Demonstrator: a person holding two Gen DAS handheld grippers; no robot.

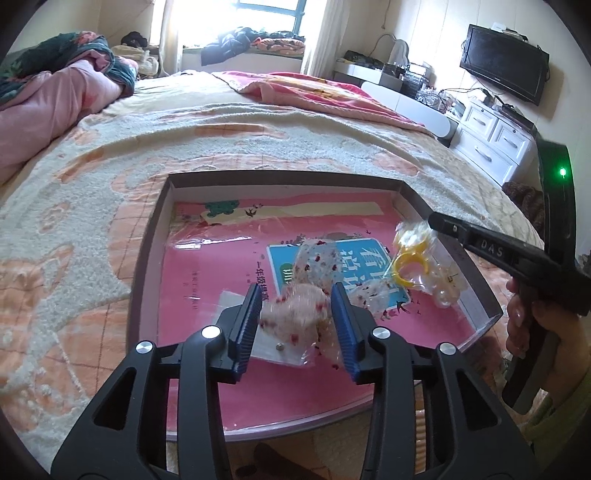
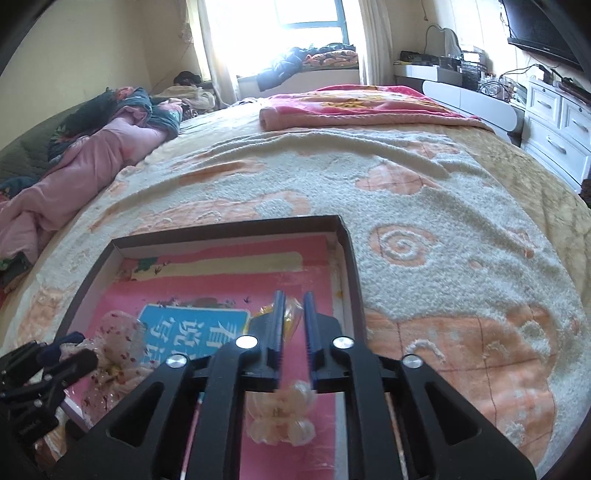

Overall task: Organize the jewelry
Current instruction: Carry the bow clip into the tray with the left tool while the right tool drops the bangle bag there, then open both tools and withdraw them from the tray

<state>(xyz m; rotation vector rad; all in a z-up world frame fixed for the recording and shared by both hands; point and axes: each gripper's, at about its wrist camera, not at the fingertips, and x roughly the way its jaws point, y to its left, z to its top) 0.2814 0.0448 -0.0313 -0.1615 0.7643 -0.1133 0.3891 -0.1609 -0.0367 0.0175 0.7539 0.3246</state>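
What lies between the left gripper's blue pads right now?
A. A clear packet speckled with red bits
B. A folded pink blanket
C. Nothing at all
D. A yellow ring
A: in the left wrist view, the speckled clear packet sits between the pads of the left gripper, over the pink book in the shallow box.

A home bedroom: a wide bed [image 1: 184, 122] with rumpled quilts [image 1: 55, 96], curtained window [image 2: 280, 22], wall-hung television [image 1: 504, 62], white drawers [image 1: 495, 136].
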